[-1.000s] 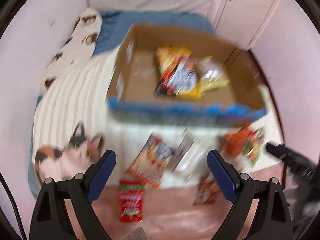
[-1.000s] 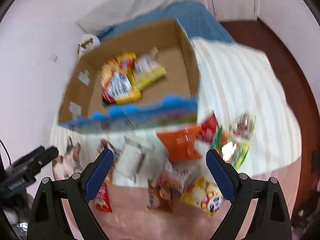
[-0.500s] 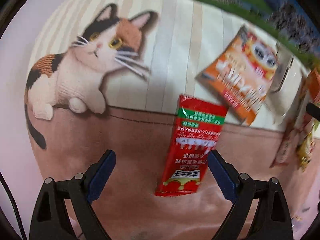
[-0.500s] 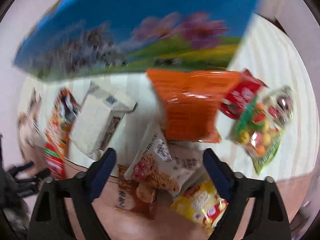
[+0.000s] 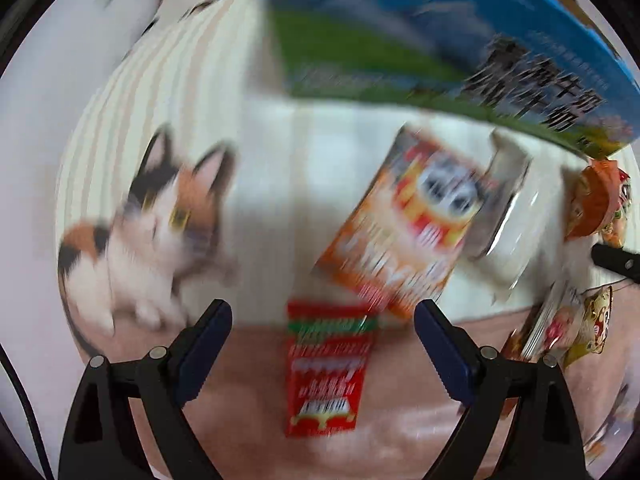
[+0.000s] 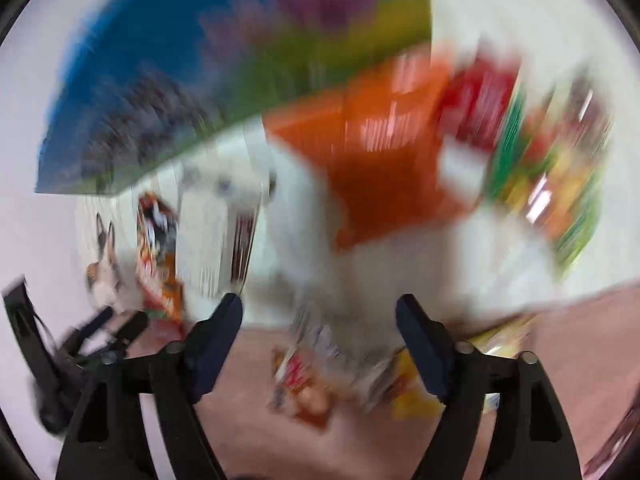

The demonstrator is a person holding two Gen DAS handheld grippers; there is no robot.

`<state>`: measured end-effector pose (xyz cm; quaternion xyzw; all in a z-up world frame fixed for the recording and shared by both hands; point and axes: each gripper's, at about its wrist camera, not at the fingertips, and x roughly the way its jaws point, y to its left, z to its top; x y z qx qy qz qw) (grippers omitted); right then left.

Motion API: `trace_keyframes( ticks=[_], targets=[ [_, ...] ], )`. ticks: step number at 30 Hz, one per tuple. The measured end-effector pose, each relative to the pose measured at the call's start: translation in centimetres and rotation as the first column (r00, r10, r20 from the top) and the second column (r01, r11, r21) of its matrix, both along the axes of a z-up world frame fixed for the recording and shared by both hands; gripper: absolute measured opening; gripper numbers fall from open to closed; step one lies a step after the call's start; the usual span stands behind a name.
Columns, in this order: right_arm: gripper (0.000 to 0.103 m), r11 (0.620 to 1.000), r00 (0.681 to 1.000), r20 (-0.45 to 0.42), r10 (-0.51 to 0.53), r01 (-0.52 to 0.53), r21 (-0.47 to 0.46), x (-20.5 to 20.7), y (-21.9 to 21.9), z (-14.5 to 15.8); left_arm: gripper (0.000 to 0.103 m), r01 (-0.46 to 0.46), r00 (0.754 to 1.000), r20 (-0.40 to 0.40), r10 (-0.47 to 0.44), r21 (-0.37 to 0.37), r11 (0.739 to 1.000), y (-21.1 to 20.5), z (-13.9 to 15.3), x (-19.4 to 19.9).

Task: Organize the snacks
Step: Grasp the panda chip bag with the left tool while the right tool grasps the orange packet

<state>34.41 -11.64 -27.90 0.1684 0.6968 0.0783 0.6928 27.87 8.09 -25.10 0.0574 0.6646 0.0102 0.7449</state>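
Red snack packet (image 5: 326,372) lies on the pink cover between the gaping left gripper (image 5: 323,322) pads, untouched — an orange pouch (image 5: 404,226) overlaps its top. Right gripper (image 6: 319,318), just widening, stands open over blurred packets (image 6: 308,384); the printed box (image 5: 440,40) looms behind.

Open bedspread lies in the left half of the left wrist frame, over the printed calico cat (image 5: 160,232), with nothing standing on it. The tall blue-and-green printed cardboard box (image 5: 400,40) walls off the top of both frames. Right of centre, the orange cat-food pouch (image 5: 404,236), clear plastic wrapper (image 5: 504,216) and red flat sachet (image 5: 326,372) crowd the surface. In the blurred right wrist frame, the orange crinkly bag (image 6: 384,152) and packets below it fill the middle; the pink band at lower right is bare.
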Motion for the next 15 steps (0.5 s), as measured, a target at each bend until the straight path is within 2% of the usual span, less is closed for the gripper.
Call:
trace_keyframes(
  ticks=[4,6,8,10,11,12,13,15],
  targets=[
    [0.082,0.993,0.993,0.106,0.056,-0.044,-0.107,1.5,-0.4,2.0,0.093,0.132,0.991,-0.02,-0.132,0.027,0.991,-3.3,-1.2,2.9],
    [0.082,0.982,0.987,0.13,0.09,-0.066,-0.176,3.0,-0.2,2.4,0.093,0.169,0.985,-0.039,-0.168,0.033,0.985,-4.5,-2.0,3.9],
    [0.082,0.977,0.986,0.117,0.118,-0.094,-0.191,4.2,0.3,1.6,0.093,0.194,0.98,-0.051,-0.193,0.031,0.98,-5.4,-2.8,4.9],
    [0.081,0.98,0.991,0.089,0.099,-0.081,-0.184,5.0,-0.2,0.7,0.087,0.184,0.983,-0.023,-0.184,0.017,0.983,-5.7,-2.8,5.4],
    [0.079,0.982,0.994,0.074,0.085,-0.071,-0.176,5.1,-0.4,0.1,0.074,0.177,0.984,-0.02,-0.177,0.008,0.984,-5.6,-2.8,5.4],
    [0.065,0.984,0.995,0.067,0.068,-0.055,-0.171,5.2,-0.6,-0.3,0.063,0.16,0.987,-0.023,-0.16,-0.002,0.987,-5.6,-2.9,5.3],
    [0.057,0.985,0.997,0.059,0.054,-0.044,-0.167,5.3,-0.8,-0.5,0.063,0.146,0.989,-0.028,-0.146,-0.006,0.989,-5.7,-2.9,5.3],
    [0.055,0.986,0.999,0.039,0.031,-0.024,-0.164,4.9,-1.3,-0.7,0.061,0.105,0.994,-0.033,-0.106,-0.028,0.994,-5.0,-2.9,4.7]
  ],
)
